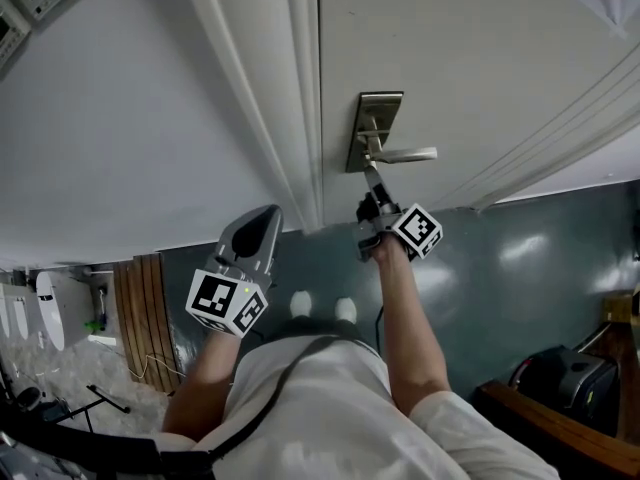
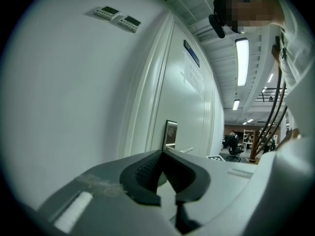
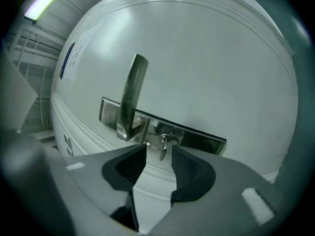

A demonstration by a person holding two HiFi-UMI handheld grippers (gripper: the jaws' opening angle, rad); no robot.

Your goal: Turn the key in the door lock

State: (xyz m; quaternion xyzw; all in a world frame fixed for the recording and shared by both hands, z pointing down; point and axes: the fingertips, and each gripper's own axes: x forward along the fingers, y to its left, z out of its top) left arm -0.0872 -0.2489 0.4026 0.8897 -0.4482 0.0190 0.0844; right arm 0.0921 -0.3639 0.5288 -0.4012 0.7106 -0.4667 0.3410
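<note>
Facing a white door (image 1: 480,58) with raised mouldings, hung in a white frame (image 1: 262,88) beside a plain pale wall (image 1: 120,118). Underfoot, a dark teal floor (image 1: 520,268), glossy, with soft patches of reflected light. Past the door, in the left gripper view, a long room under ceiling strip lights (image 2: 241,60), with shelving and office chairs far off. At the foot of the wall, a run of upright wooden slats (image 1: 150,308). On the opposite side of the floor, a black bag (image 1: 565,378) next to a brown wooden edge (image 1: 560,433). High on the wall, two small control panels (image 2: 118,17).

Left gripper (image 2: 163,154) held back from the door, close to the frame, tips pressed together on nothing. Right gripper (image 3: 158,152) up at the lock, roughly level, jaws spread, with the key (image 3: 164,146) between the two tips or just past them and no pad pressing on it.

Near the door's edge by the frame, a brushed metal lock plate (image 1: 372,128). On that plate, a lever handle (image 1: 408,155) of the same metal. Right beside the lever's pivot, the keyhole, with the key seated in it, sticking out toward the right gripper and hanging slightly aslant.
</note>
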